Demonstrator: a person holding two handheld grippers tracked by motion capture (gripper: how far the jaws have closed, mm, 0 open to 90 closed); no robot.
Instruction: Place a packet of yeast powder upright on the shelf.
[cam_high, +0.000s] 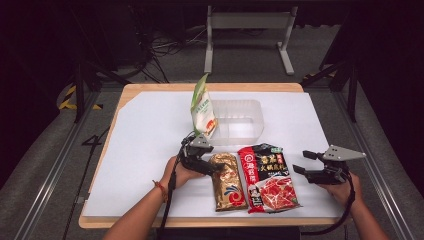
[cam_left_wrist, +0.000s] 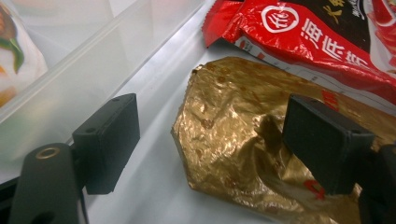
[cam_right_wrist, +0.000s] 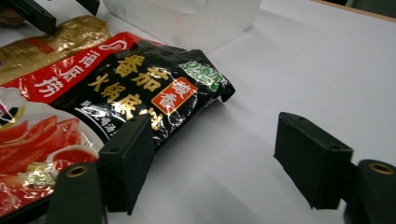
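Left gripper (cam_high: 212, 167) hangs low over the gold pack (cam_high: 228, 181), jaws wide, one pad (cam_left_wrist: 327, 140) above the foil, the other off its edge over the white sheet (cam_high: 150, 150), nothing pinched yet. The pack lies flat at the near edge, long axis running away from the person, its far end under the jaws, the clear bin (cam_high: 240, 120) just beyond. Right gripper (cam_high: 310, 162), also wide and empty, sits beside the red-black pack (cam_high: 267, 177), farther off, so this grab looks like the left's
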